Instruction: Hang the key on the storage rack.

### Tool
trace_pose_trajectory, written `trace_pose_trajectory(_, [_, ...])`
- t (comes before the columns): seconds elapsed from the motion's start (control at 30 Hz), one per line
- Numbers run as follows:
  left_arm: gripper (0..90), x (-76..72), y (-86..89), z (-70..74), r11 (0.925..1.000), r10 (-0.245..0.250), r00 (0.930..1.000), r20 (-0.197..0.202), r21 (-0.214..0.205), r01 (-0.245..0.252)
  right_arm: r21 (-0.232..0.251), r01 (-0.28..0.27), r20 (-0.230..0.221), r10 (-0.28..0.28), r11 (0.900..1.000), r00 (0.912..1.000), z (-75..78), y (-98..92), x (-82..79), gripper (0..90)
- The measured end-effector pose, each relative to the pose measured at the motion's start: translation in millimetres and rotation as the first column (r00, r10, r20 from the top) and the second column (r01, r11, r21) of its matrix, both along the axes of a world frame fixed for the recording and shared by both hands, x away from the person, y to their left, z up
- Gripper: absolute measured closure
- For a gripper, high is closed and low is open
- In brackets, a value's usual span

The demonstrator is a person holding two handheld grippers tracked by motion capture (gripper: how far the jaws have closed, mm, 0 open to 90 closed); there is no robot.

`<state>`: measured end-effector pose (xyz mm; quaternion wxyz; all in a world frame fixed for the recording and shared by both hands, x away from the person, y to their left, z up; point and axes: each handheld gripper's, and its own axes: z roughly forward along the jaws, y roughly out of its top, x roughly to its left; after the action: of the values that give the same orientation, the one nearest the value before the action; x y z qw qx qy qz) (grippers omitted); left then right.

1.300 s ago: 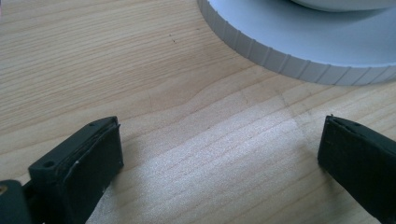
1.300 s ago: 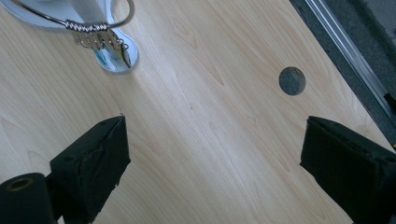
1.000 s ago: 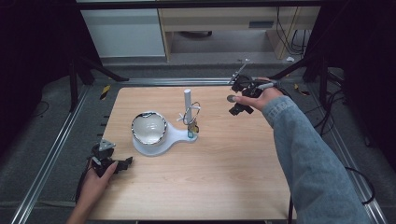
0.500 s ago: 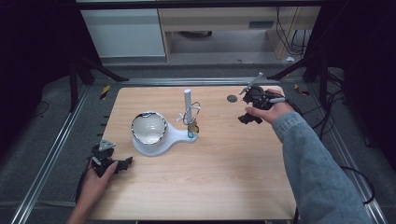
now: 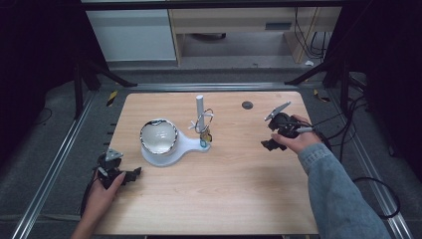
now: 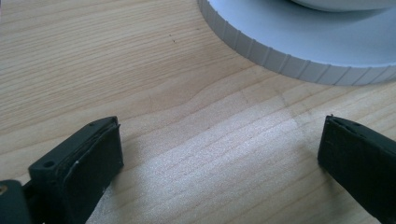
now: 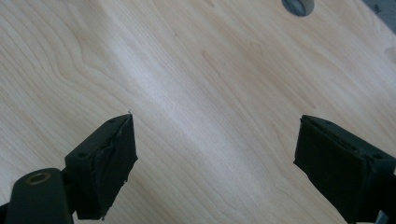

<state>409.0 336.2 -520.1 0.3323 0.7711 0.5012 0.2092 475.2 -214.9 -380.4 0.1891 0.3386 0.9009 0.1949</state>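
A white stand (image 5: 186, 145) sits left of the table's middle, and a shiny round bowl (image 5: 159, 136) rests on its wide end. From its narrow end rises a white post (image 5: 199, 105), with a bunch of small rings and tags (image 5: 204, 128) hanging from a cross peg. My left gripper (image 5: 130, 175) lies low at the near left corner, open; in its own view the left gripper (image 6: 219, 140) has bare wood between the jaws and the stand's ribbed rim (image 6: 289, 60) ahead. My right gripper (image 5: 269, 144) hovers over the right side, open; the right gripper (image 7: 217, 135) frames only wood.
A small grey disc (image 5: 247, 105) is set into the tabletop (image 5: 229, 189) at the back right and also shows as the disc (image 7: 298, 5) at the top of the right gripper view. Metal rails run along both table sides. Cables trail off the right edge.
My right hand has come down and toward me, from beside the grey disc at the back to the right middle of the table. The left hand has stayed put.
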Motion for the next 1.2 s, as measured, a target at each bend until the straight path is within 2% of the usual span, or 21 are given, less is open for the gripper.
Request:
trace_pose_trajectory(0.1, [0.0,0.0,0.0,0.0,1.0000,0.000,1.0000,0.000,0.000,0.000,0.013,0.002,-0.007,-0.002,0.9999,1.0000,-7.0,-2.5,-3.3,12.8])
trace_pose_trajectory(0.3, [0.0,0.0,0.0,0.0,1.0000,0.000,1.0000,0.000,0.000,0.000,0.042,0.015,-0.027,-0.014,0.9990,0.9995,-37.6,-11.3,-13.5,13.4])
trace_pose_trajectory(0.33, [0.0,0.0,0.0,0.0,1.0000,0.000,1.0000,0.000,0.000,0.000,0.042,0.015,-0.027,-0.014,0.9990,0.9995,-37.6,-11.3,-13.5,13.4])
trace_pose_trajectory(0.37, [0.0,0.0,0.0,0.0,1.0000,0.000,1.0000,0.000,0.000,0.000,0.060,0.024,-0.030,-0.023,0.9979,0.9993,-48.2,-15.3,-15.7,13.6])
trace_pose_trajectory(0.43, [0.0,0.0,0.0,0.0,1.0000,0.000,1.0000,0.000,0.000,0.000,0.067,0.029,-0.030,-0.027,0.9973,0.9992,-51.3,-16.6,-16.2,13.5])
trace_pose_trajectory(0.47, [0.0,0.0,0.0,0.0,1.0000,0.000,1.0000,0.000,0.000,0.000,0.082,0.040,-0.019,-0.038,0.9958,0.9991,-59.3,-20.9,-17.1,13.5])
trace_pose_trajectory(0.67, [0.0,0.0,0.0,0.0,1.0000,0.000,1.0000,0.000,0.000,0.000,0.107,0.083,-0.025,-0.081,0.9907,0.9964,-73.9,-31.9,-14.8,13.5])
trace_pose_trajectory(0.7, [0.0,0.0,0.0,0.0,1.0000,0.000,1.0000,0.000,0.000,0.000,0.112,0.094,-0.020,-0.093,0.9892,0.9955,-76.4,-34.6,-14.2,13.5])
trace_pose_trajectory(0.73, [0.0,0.0,0.0,0.0,1.0000,0.000,1.0000,0.000,0.000,0.000,0.146,0.122,-0.022,-0.121,0.9817,0.9925,-81.0,-40.5,-13.0,13.5])
trace_pose_trajectory(0.77, [0.0,0.0,0.0,0.0,1.0000,0.000,1.0000,0.000,0.000,0.000,0.146,0.122,-0.022,-0.121,0.9817,0.9925,-81.0,-40.5,-13.0,13.5])
trace_pose_trajectory(0.83, [0.0,0.0,0.0,0.0,1.0000,0.000,1.0000,0.000,0.000,0.000,0.191,0.163,-0.002,-0.166,0.9680,0.9862,-88.6,-48.7,-11.8,13.7])
trace_pose_trajectory(0.87, [0.0,0.0,0.0,0.0,1.0000,0.000,1.0000,0.000,0.000,0.000,0.191,0.163,-0.002,-0.166,0.9680,0.9862,-88.6,-48.7,-11.8,13.7])
trace_pose_trajectory(0.9, [0.0,0.0,0.0,0.0,1.0000,0.000,1.0000,0.000,0.000,0.000,0.201,0.182,0.001,-0.186,0.9625,0.9825,-93.3,-52.0,-11.3,13.4])
trace_pose_trajectory(1.0, [0.0,0.0,0.0,0.0,1.0000,0.000,1.0000,0.000,0.000,0.000,0.204,0.194,0.009,-0.200,0.9595,0.9797,-96.8,-53.9,-10.7,12.2])
trace_pose_trajectory(1.03, [0.0,0.0,0.0,0.0,1.0000,0.000,1.0000,0.000,0.000,0.000,0.216,0.209,0.002,-0.214,0.9538,0.9768,-100.1,-54.9,-9.8,10.8])
trace_pose_trajectory(1.2, [0.0,0.0,0.0,0.0,1.0000,0.000,1.0000,0.000,0.000,0.000,0.229,0.219,-0.001,-0.224,0.9486,0.9745,-106.2,-54.0,-7.4,8.7])
